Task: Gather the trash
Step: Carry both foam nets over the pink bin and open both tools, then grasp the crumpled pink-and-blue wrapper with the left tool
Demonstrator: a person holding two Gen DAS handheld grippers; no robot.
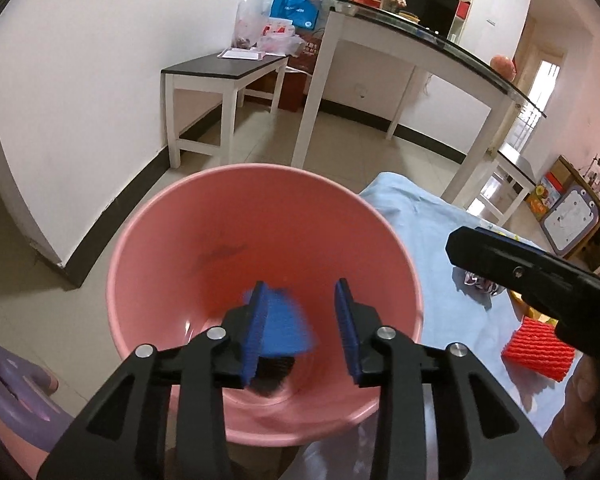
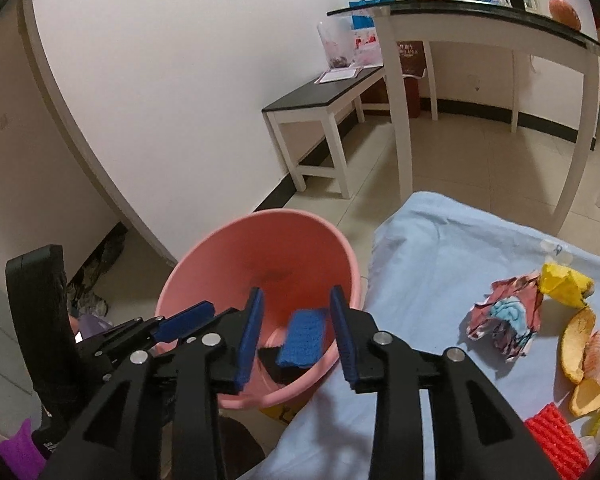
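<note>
Tiled room w/ white walls; a light-blue cloth-covered surface [image 2: 440,264] fills the lower right of the right wrist view. Pink bucket [image 1: 260,200] sits at its left edge, centre frame in both views. Left gripper [image 1: 304,330] hovers over the bucket mouth, fingers wide, nothing between them. A blue foam net [image 2: 302,338], blurred in the left view, is inside the bucket near the bottom, on something dark. Right gripper [image 2: 296,334] also over the bucket, fingers wide, empty. On the cloth, right side: crumpled wrapper [image 2: 504,320], yellow wrapper [image 2: 564,280], orange peels [image 2: 580,344], red foam net [image 2: 556,440] at lower right.
</note>
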